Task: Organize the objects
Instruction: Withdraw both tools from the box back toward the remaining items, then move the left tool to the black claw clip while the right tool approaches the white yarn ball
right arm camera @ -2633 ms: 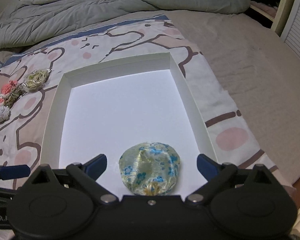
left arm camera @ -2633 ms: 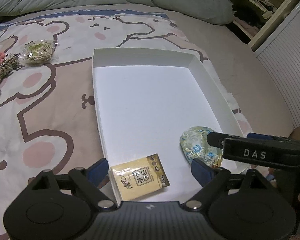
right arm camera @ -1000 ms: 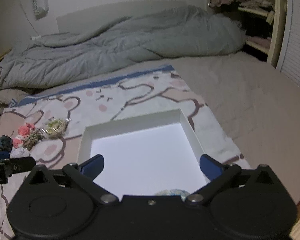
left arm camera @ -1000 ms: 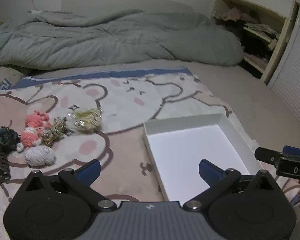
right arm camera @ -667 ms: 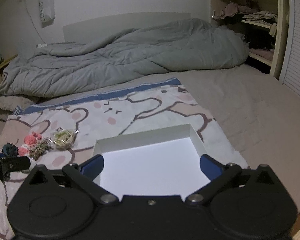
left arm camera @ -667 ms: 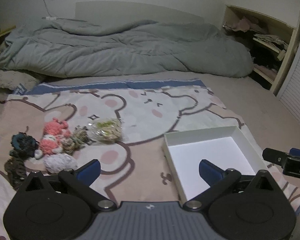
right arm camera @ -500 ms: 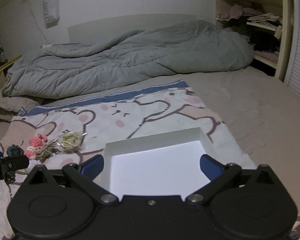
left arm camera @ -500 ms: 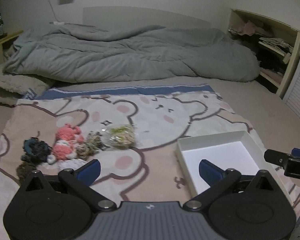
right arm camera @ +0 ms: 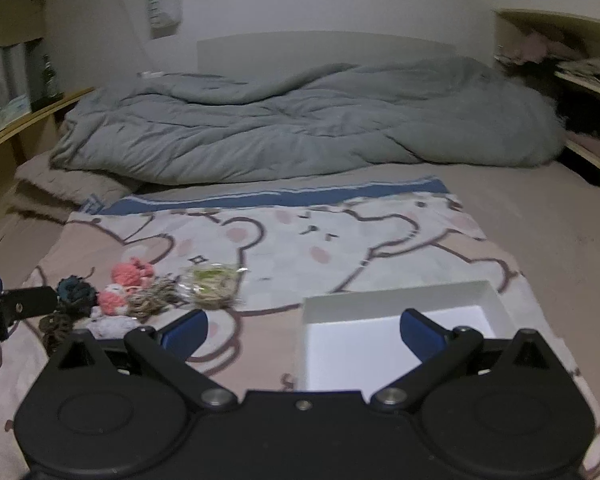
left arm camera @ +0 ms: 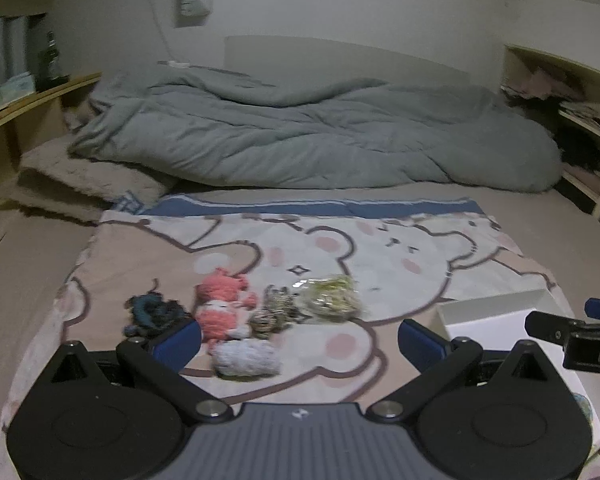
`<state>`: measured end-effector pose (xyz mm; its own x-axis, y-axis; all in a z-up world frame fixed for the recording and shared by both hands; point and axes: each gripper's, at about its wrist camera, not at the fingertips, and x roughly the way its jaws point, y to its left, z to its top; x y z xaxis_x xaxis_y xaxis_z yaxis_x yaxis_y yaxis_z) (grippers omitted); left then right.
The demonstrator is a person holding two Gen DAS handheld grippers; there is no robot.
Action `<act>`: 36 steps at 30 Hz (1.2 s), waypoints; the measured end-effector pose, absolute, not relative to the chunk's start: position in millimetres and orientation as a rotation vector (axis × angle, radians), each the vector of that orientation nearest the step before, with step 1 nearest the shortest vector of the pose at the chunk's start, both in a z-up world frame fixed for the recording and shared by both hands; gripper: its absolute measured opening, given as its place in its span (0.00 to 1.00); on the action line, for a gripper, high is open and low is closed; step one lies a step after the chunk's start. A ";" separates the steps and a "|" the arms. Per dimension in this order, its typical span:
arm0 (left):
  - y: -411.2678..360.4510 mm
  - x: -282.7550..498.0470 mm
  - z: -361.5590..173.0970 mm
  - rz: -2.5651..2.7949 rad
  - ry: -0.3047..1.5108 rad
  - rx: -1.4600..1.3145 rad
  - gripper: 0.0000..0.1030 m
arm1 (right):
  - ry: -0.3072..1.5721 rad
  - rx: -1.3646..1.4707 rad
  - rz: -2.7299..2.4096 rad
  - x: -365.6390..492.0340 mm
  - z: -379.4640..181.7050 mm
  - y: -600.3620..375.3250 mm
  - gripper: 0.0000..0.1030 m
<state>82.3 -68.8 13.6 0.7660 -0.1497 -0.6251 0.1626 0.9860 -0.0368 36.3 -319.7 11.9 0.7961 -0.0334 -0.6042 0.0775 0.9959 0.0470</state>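
A white open box [right arm camera: 400, 328] lies on the bear-print blanket [right arm camera: 300, 232]; it also shows in the left wrist view [left arm camera: 496, 316]. A cluster of small items lies to its left: a clear bag of yellowish bits [left arm camera: 332, 300], a pink crochet piece [left arm camera: 222, 304], a brown braided piece [left arm camera: 274, 312], a white-grey ball [left arm camera: 246, 356] and a dark teal piece [left arm camera: 150, 310]. My left gripper [left arm camera: 298, 340] is open and empty, just short of the cluster. My right gripper [right arm camera: 302, 330] is open and empty, before the box's left wall.
A rumpled grey duvet [left arm camera: 312, 140] covers the far half of the bed. A wooden shelf [left arm camera: 32, 96] runs along the left, and open shelves [left arm camera: 572, 96] with clutter stand at the right. The bare mattress [right arm camera: 560, 216] lies right of the blanket.
Both grippers have pulled back from the box and swung left. The item cluster now sits in front of the left gripper, and the box has slid toward the right edge.
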 end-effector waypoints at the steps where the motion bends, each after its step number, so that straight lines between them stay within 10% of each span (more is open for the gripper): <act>1: -63.2 82.5 13.7 -0.160 0.678 0.016 1.00 | 0.647 0.066 -0.049 37.9 12.8 -313.9 1.00; 36: 78.5 152.6 -58.9 0.110 0.686 0.001 1.00 | 0.701 0.163 0.105 142.1 -37.6 -169.9 1.00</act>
<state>152.6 78.5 -58.9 0.7684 0.1017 -0.6319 -0.1010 0.9942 0.0372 142.1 -169.9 -37.6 0.7599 0.1503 -0.6325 -0.0412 0.9821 0.1839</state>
